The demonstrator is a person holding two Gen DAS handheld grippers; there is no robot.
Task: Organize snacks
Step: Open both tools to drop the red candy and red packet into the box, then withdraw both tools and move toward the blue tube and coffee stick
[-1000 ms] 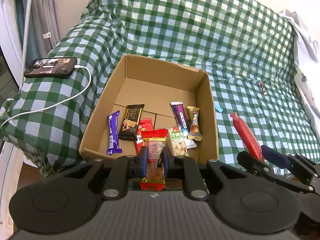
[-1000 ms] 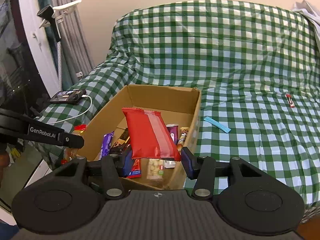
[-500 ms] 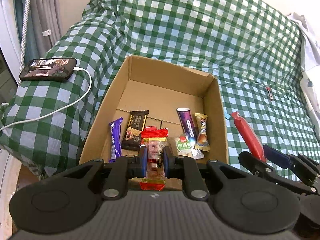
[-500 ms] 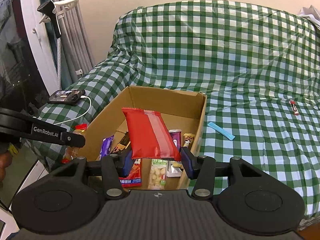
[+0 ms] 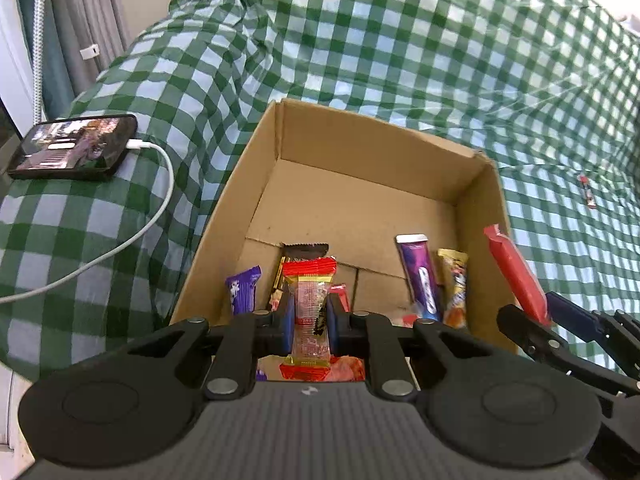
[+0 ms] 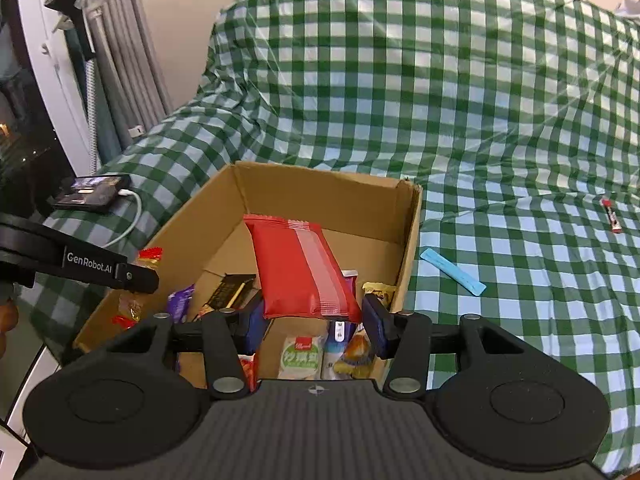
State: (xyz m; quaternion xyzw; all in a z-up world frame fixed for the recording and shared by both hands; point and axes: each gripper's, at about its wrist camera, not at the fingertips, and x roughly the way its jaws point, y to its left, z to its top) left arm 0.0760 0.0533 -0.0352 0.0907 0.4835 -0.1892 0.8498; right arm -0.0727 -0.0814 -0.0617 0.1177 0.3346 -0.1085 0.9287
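An open cardboard box (image 5: 486,208) (image 6: 408,248) lies on a green checked cover, with several wrapped snacks on its floor. My left gripper (image 5: 308,320) is shut on a clear candy packet with red ends (image 5: 309,308) and hangs over the box's near edge. That packet (image 6: 134,300) also shows under the left gripper's arm in the right wrist view. My right gripper (image 6: 314,320) is shut on a flat red snack pack (image 6: 300,272), held over the near part of the box. The same pack (image 5: 516,272) rises edge-on at the box's right wall.
A phone (image 5: 74,148) (image 6: 94,196) on a white cable (image 5: 156,216) lies left of the box. On the cover to the right rest a blue strip (image 6: 452,272) and a small red-and-white bar (image 6: 611,220) (image 5: 587,191). Curtains (image 6: 120,64) hang at the far left.
Both grippers have advanced toward the box and sunk a little, each keeping its packet. The box looks larger and nearer, and the near snacks have slid under the gripper bodies.
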